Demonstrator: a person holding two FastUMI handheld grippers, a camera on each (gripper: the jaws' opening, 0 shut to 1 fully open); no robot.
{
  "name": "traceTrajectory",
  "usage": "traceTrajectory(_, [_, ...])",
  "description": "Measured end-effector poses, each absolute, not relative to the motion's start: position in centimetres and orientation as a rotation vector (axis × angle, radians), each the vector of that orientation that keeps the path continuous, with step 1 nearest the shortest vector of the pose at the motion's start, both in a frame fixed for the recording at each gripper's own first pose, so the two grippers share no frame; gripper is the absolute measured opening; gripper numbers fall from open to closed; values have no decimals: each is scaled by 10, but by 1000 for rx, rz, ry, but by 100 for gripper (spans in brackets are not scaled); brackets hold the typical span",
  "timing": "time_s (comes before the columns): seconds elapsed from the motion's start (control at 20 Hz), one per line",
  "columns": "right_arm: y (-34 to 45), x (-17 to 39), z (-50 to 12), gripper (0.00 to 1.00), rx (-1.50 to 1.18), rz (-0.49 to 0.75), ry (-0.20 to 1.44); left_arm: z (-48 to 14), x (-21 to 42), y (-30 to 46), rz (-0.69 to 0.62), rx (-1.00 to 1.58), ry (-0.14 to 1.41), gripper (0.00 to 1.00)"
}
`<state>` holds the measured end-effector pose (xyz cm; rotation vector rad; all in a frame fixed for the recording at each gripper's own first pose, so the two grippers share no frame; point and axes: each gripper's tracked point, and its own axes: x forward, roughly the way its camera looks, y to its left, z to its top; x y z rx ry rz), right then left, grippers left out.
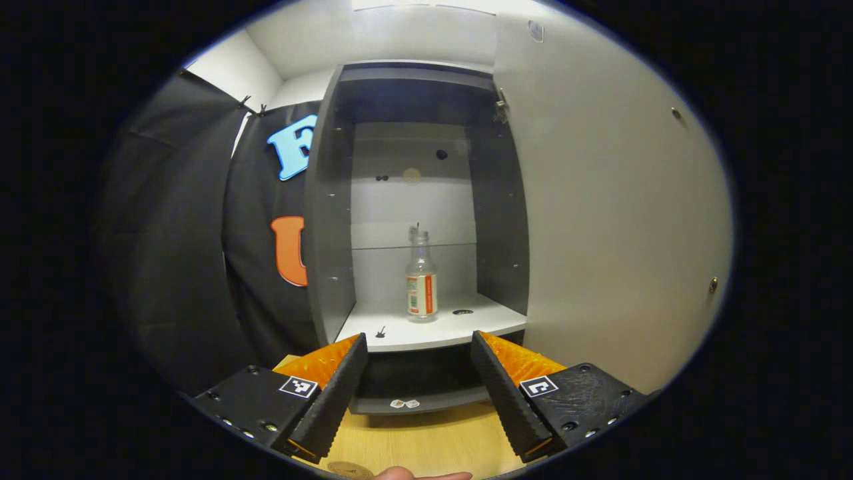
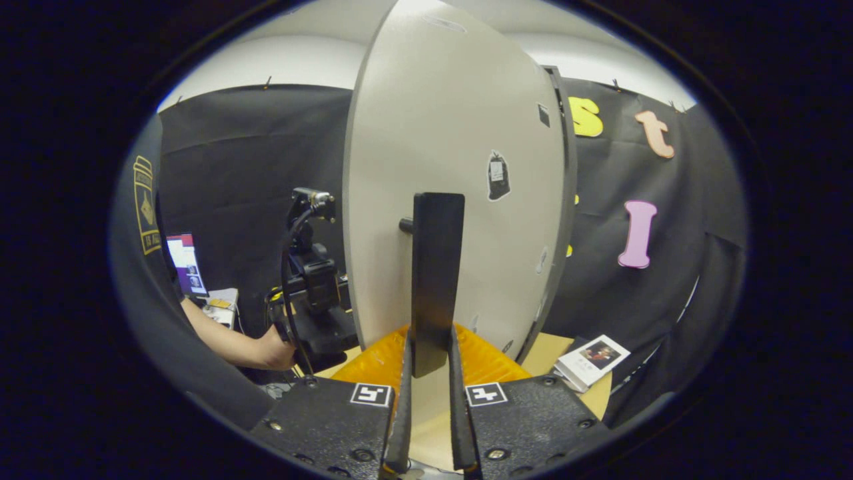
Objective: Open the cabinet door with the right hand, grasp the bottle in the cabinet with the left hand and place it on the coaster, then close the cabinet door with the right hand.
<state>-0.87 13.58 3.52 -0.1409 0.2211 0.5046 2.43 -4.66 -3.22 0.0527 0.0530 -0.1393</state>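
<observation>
In the left gripper view, the left tongs [image 1: 420, 347] point toward an open grey cabinet [image 1: 330, 220] and are spread wide, released, with nothing between their two fingers [image 1: 336, 393]. They touch nothing and sit in front of the cabinet, above a light wooden worktop [image 1: 426, 440]. Inside the cabinet, a small clear glass bottle [image 1: 421, 277] with a white and orange label stands upright on the white bottom shelf [image 1: 433, 330], near its middle, well beyond the fingertips. A glass shelf [image 1: 386, 247] crosses the cabinet behind the bottle's neck. The pale cabinet door [image 1: 613, 220] is swung open on the right side of this view. At the very bottom edge, part of a round brown coaster [image 1: 350, 471] lies on the worktop, just beside a fingertip of a person's hand [image 1: 423, 475].

In the right gripper view, the right tongs [image 2: 430, 373] are clenched on the black vertical door handle [image 2: 436, 280]; both fingers press on its lower end, leaving only the narrow gap the handle fills. The handle stands off the pale outer face of the door [image 2: 453, 200], which rises directly ahead. To the left, farther off, a person's hand [image 2: 273, 350] and bare forearm hold the other gripper device [image 2: 313, 280]. To the right, a small booklet [image 2: 590, 360] lies on the worktop's edge.
</observation>
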Motion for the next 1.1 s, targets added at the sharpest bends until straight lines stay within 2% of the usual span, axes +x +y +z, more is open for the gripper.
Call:
traceTrajectory(0.65, [114,-38,41,27,-53,275,166,-38,72,-86,-195,19,84,94])
traceTrajectory(0.9, [93,-52,48,27,-63,155,111,-54,105,-70,-134,32,129,94])
traceTrajectory(0.95, [88,-56,48,22,-50,134,105,-57,113,-68,-124,35,136,94])
traceTrajectory(1.05, [80,-59,49,28,-1,84,95,-60,128,-62,-99,48,141,94])
traceTrajectory(1.1, [71,-61,49,16,24,51,88,-60,134,-59,-82,61,141,94])
